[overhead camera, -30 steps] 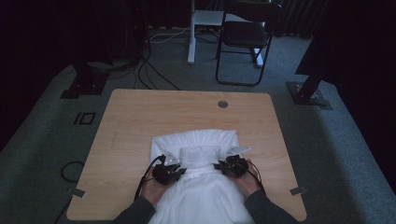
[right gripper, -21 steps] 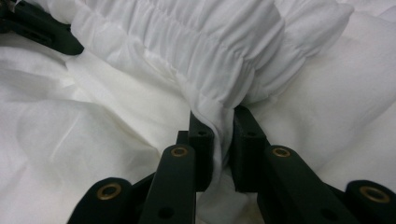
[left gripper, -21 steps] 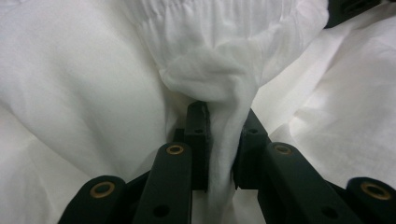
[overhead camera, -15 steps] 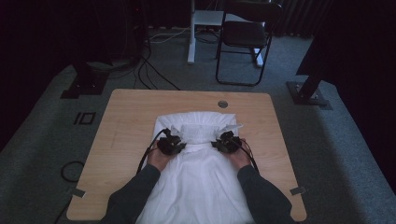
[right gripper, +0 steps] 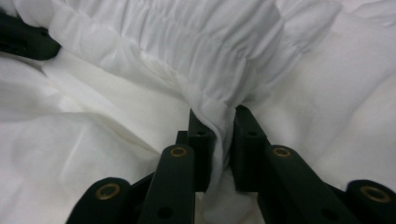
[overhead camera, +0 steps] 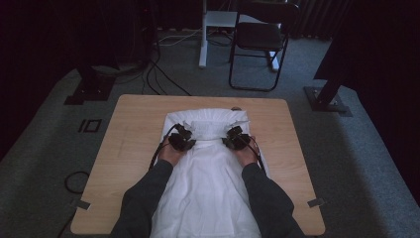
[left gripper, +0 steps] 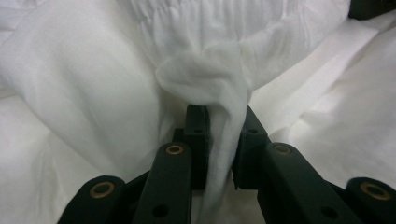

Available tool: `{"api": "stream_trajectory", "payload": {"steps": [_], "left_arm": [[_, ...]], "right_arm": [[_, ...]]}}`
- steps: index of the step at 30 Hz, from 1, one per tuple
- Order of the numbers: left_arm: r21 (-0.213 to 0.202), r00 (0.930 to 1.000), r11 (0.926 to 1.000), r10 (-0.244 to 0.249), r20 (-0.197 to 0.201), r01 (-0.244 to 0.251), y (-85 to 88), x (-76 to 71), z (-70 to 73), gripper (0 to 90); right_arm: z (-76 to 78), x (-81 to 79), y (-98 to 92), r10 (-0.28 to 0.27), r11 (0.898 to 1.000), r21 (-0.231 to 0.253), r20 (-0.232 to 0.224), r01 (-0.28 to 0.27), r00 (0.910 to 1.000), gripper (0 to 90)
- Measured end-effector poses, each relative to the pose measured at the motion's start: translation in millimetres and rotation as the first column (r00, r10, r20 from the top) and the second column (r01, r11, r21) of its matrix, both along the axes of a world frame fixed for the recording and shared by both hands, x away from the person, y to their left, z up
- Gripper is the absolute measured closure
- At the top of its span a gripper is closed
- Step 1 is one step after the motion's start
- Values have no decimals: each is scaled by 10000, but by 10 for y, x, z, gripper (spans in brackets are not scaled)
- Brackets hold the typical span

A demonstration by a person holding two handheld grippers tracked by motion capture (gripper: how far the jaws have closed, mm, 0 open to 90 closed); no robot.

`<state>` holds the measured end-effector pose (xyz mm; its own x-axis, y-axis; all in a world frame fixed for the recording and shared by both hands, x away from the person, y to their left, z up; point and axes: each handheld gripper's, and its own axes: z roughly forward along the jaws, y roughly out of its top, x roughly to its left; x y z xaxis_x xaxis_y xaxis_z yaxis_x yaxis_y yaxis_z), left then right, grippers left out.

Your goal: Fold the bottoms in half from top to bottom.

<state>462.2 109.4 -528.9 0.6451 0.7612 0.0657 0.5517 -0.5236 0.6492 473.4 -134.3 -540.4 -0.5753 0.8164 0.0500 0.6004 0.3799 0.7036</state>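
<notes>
Bare table left, right of white garment; far edge crowded

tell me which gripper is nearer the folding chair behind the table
Right. The right gripper grips the white garment roughly below the chair; the left gripper grips it further to the chair's left.

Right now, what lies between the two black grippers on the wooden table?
In the high view, the gathered elastic band of the white cloth garment spans between the left gripper and the right gripper; each has its jaws shut on it.
</notes>
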Motion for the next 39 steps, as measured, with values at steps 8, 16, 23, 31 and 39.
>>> {"api": "stream_trajectory", "payload": {"steps": [8,16,23,31,39], "left_arm": [[-2584,9861,9657,193,1649,244,215,-361,861,814],[-2842,9505,9482,-506,3066,1421,281,-907,1418,811],[-2946,9785,9385,-1403,1514,1801,331,-1393,1007,802],[-2079,9849,9695,-1505,-857,1300,257,-1541,26,780],[-963,9924,9882,-1217,-194,1193,190,-1411,-147,777]], "right_arm": [[784,-284,-165,443,9909,1157,2079,-695,9771,829],[1519,-870,-300,1255,9767,1104,4018,-1841,9071,830],[1222,-1323,-367,2344,9619,600,3220,-2669,9173,828],[209,-1567,-371,2733,9599,461,651,-2765,9597,816],[-115,-1465,-311,2397,9698,515,-164,-2386,9707,809]]}}
